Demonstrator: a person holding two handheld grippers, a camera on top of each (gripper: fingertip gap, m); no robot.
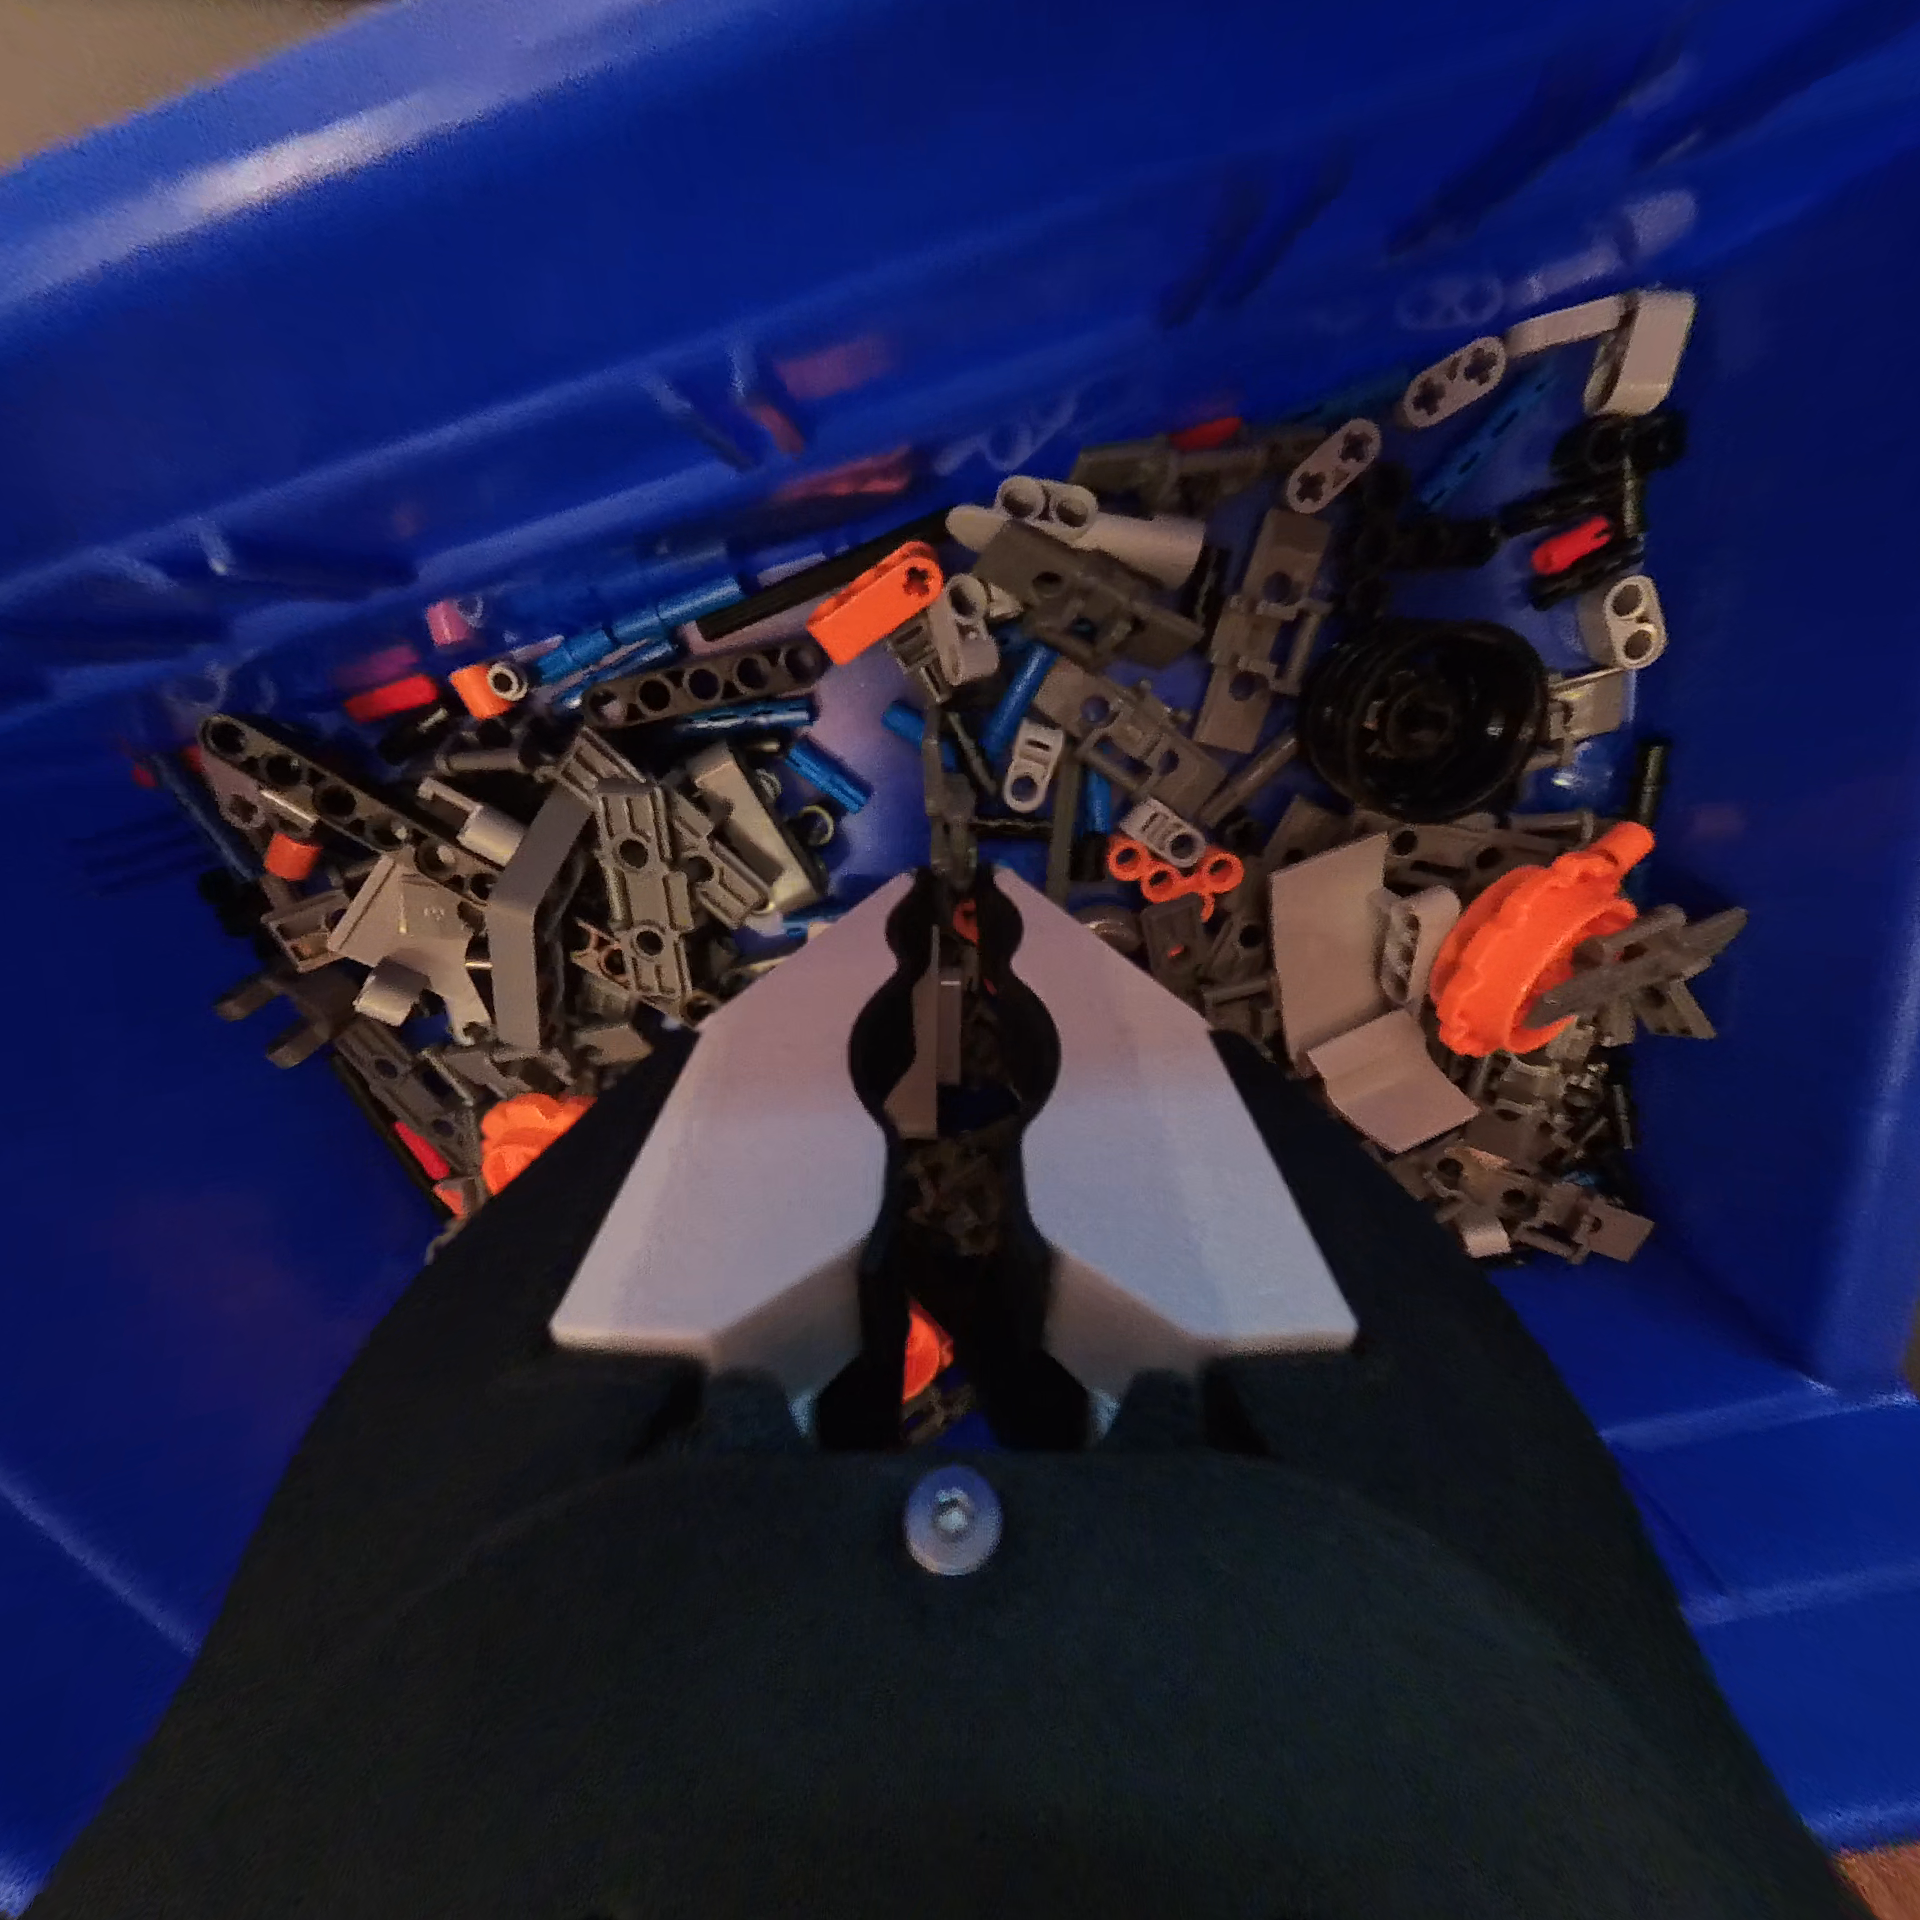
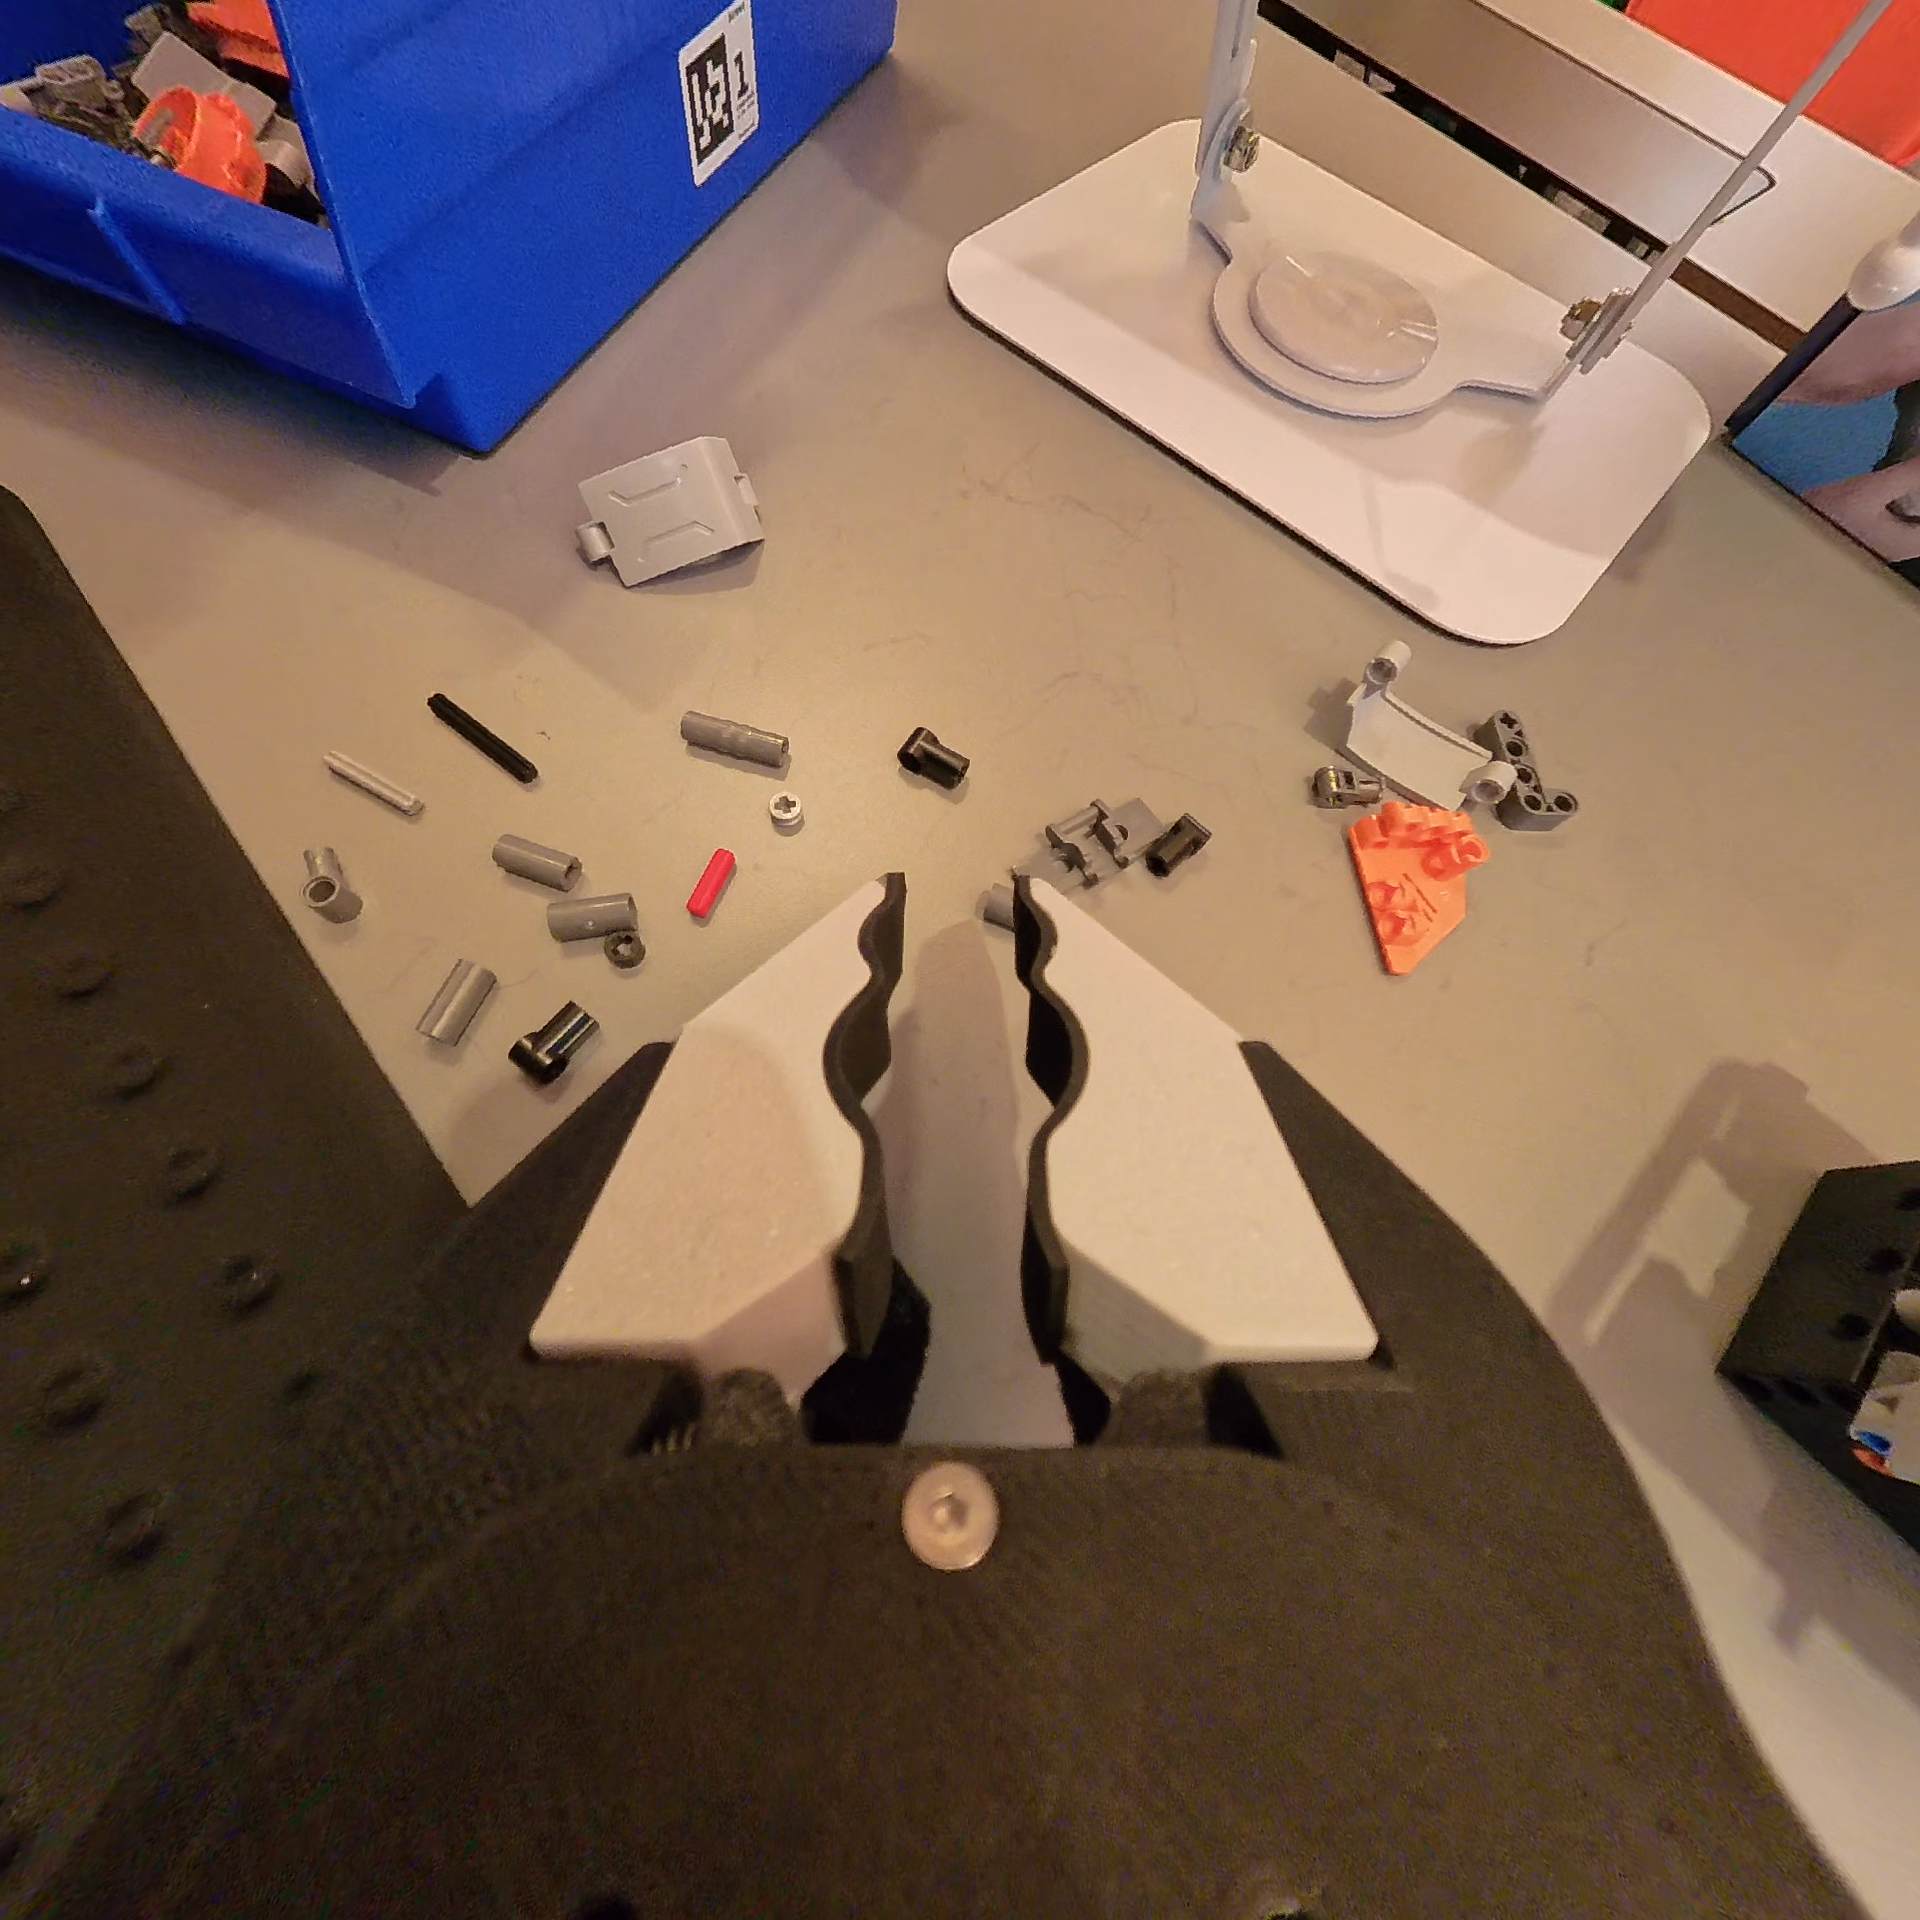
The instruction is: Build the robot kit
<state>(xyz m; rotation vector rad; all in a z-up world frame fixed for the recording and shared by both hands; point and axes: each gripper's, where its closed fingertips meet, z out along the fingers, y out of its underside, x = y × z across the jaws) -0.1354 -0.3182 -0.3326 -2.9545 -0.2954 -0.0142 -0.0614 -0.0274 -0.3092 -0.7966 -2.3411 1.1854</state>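
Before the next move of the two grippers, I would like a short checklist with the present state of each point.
1. Left gripper has a piece: ok. Its jaws are shut on a thin dark grey piece over the pile in the blue bin.
2. Piece free of the pile: cannot tell; its far end overlaps other parts.
3. Grip firm: cannot tell; only the piece's near end sits between the tips.
4. Right gripper empty: ok. Jaws are open, with bare table between them.
5. Right tips clear of loose parts: not ok. A small grey piece lies at the right tip.
6. Landing space: ok. Bare table lies before the white stand base.
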